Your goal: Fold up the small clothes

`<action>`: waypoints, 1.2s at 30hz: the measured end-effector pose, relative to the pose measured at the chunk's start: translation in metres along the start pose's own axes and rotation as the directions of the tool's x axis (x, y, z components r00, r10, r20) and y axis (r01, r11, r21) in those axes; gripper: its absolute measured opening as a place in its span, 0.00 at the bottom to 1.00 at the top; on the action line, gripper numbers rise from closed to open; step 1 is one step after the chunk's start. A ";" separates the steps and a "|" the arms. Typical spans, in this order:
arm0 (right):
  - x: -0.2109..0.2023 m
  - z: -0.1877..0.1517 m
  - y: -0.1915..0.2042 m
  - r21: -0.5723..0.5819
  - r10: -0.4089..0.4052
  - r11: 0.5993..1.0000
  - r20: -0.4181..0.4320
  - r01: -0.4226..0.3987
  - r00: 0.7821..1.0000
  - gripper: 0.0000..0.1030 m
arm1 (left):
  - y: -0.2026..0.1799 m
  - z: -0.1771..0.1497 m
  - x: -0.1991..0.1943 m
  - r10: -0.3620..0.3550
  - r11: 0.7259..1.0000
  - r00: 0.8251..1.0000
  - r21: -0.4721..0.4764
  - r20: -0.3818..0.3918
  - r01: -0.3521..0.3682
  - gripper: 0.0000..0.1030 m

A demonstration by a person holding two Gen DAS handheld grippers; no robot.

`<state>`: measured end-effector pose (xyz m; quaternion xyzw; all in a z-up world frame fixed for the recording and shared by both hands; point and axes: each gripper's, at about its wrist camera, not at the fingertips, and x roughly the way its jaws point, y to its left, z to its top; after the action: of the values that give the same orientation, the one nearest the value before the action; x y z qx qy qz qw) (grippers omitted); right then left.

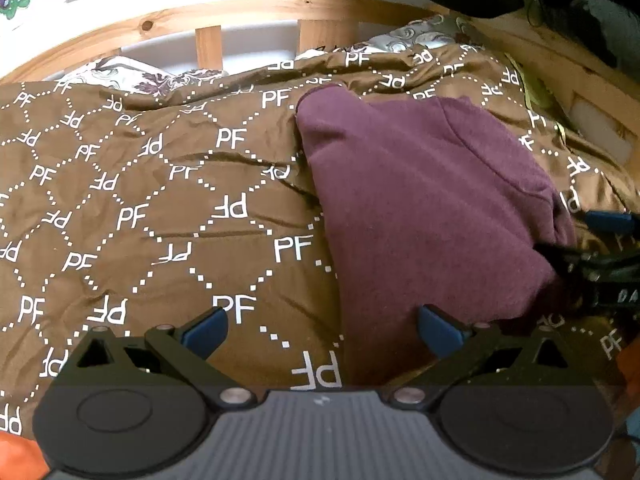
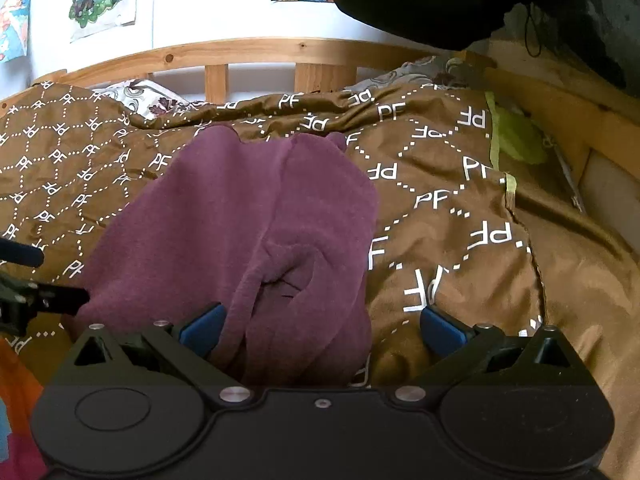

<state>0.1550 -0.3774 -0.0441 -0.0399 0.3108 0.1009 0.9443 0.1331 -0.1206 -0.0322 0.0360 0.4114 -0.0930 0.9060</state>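
Left gripper: jaws spread wide, nothing between them, over the garment's near-left edge. Right gripper: also spread, empty, w/ the maroon fleece garment bunched just beyond its left finger. Garment lies on the brown PF-print bedspread, mid-bed, partly folded, lumpy at the near end. Wooden bed rail at far side. Looks like between folds; next prob. needs both grippers pinching near corners, then folding twd the far side.
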 end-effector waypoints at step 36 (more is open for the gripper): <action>0.014 0.031 0.001 -0.024 -0.051 0.998 0.240 0.058 0.969 0.11 | 0.010 -0.007 0.015 -0.064 0.996 0.997 -0.061 -0.037 0.062 1.00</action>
<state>0.1837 -0.3698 -0.0273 -0.0503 0.1918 0.0837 0.9766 0.1402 -0.1116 -0.0482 -0.0025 0.4324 -0.1085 0.8951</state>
